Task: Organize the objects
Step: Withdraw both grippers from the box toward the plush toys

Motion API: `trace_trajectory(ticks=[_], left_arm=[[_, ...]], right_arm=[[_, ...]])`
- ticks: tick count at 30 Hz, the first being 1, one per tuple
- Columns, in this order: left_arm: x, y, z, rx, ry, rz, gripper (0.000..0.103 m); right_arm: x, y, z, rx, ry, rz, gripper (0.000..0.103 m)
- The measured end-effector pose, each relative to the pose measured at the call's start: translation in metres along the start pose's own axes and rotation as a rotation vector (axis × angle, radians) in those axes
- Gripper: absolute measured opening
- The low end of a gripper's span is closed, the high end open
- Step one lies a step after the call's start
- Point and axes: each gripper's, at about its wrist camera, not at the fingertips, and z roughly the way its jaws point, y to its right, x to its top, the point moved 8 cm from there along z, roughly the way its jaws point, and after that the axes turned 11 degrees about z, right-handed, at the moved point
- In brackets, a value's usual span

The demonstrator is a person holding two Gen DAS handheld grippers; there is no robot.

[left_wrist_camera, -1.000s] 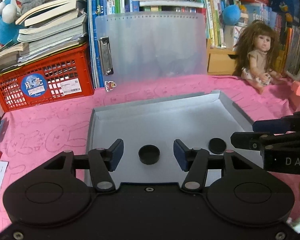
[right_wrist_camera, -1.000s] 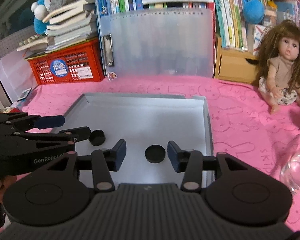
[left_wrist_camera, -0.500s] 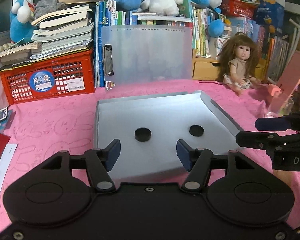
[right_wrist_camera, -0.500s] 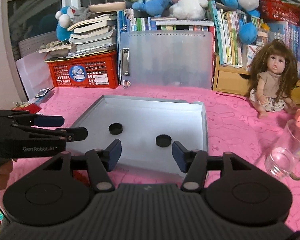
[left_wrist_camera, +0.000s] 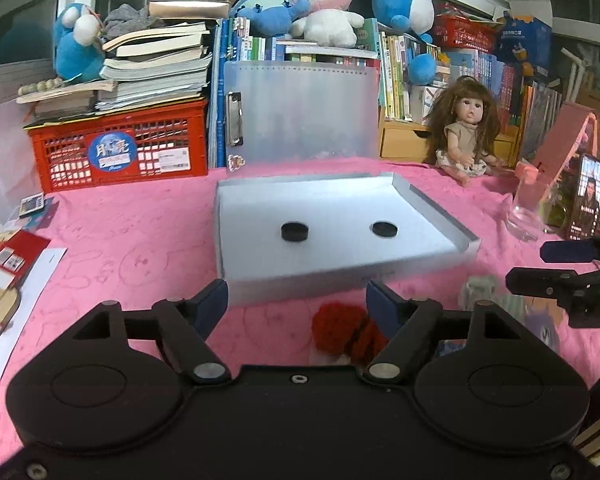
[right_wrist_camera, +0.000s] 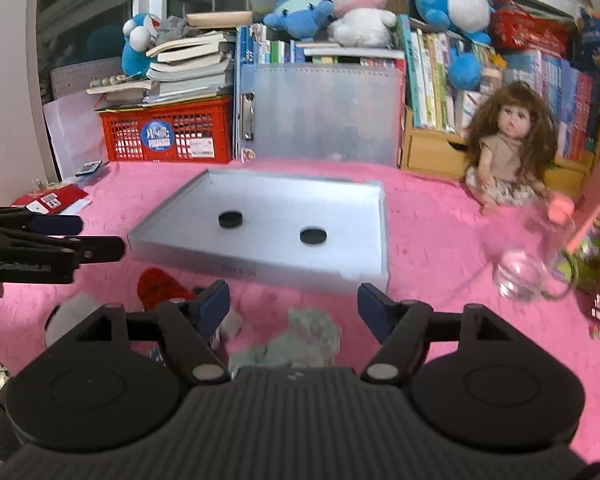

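- On the pink cloth, two black discs lie in the grey tray.
- Left gripper and right gripper have just been opening, empty; the red woolly toy likely comes next.

We see only the top of a red woolly thing behind the left gripper's body. A pale green lump before the right gripper is too blurred to name. The phone screen is unreadable.

Black left tongs and right tongs, blue-padded fingertips, silver pivot screws.
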Motion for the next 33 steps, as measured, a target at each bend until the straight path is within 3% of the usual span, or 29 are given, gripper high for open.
trace_trajectory(ticks=[11, 23, 33], left_arm=[[-0.048, 0.008, -0.028, 0.036, -0.01, 0.026, 0.084], [-0.062, 0.022, -0.027, 0.036, -0.025, 0.038, 0.086], [-0.07, 0.034, -0.044, -0.042, -0.045, 0.02, 0.067]], right_arm=[[-0.045, 0.013, -0.012, -0.011, -0.051, 0.053, 0.088], [-0.062, 0.018, -0.01, -0.009, -0.086, 0.1, 0.089], [-0.066, 0.017, -0.01, 0.001, -0.097, 0.112, 0.089]])
